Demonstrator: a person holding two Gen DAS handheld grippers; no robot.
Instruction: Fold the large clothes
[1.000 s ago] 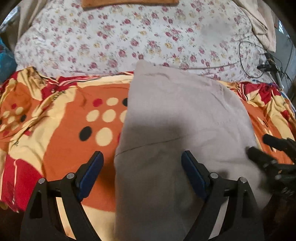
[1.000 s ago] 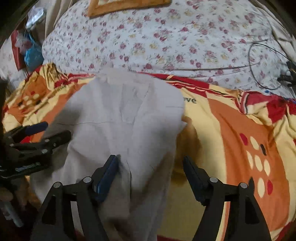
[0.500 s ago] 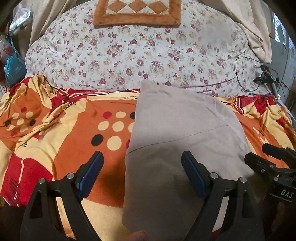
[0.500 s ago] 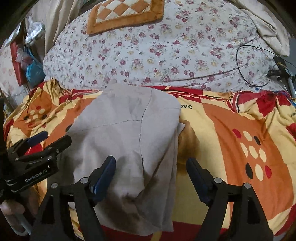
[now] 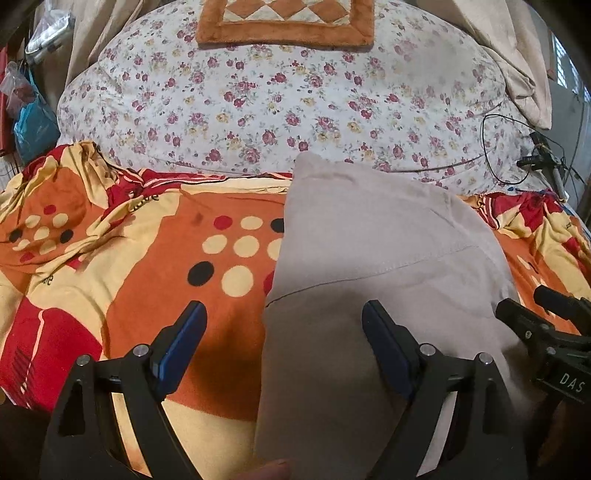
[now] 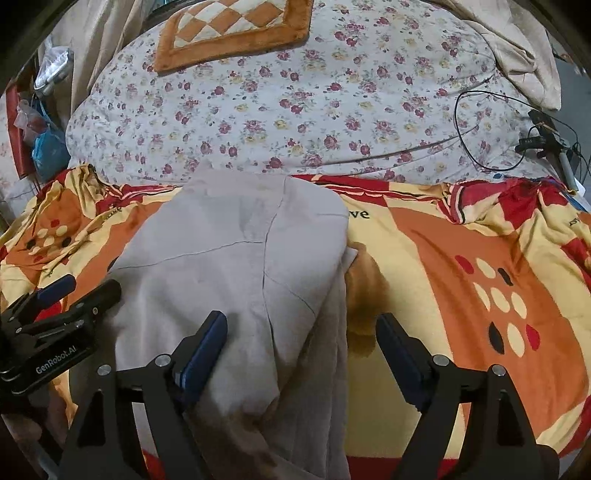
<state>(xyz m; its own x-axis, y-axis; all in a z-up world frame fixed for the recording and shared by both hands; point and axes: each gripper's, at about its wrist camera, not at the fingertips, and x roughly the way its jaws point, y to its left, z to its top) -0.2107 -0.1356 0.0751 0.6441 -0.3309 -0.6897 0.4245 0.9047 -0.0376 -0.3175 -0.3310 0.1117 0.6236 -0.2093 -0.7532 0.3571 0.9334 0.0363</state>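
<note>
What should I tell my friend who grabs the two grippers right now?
Left gripper: open, holding nothing, over the grey garment's left edge.
Right gripper: jaws opening, the garment's right edge lies between them, not pinched.
The garment lies folded into a long strip on the orange blanket, its far end at the floral quilt.
Done: sides folded in.
Left: probably fold it across, end to end, then smooth it.

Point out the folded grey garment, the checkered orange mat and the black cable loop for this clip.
folded grey garment (image 5: pixel 388 258): left wrist view, on its upper folded layer.
checkered orange mat (image 6: pixel 236 29): right wrist view, on its checkered middle.
black cable loop (image 6: pixel 480 96): right wrist view, on the loop's top arc.
</note>
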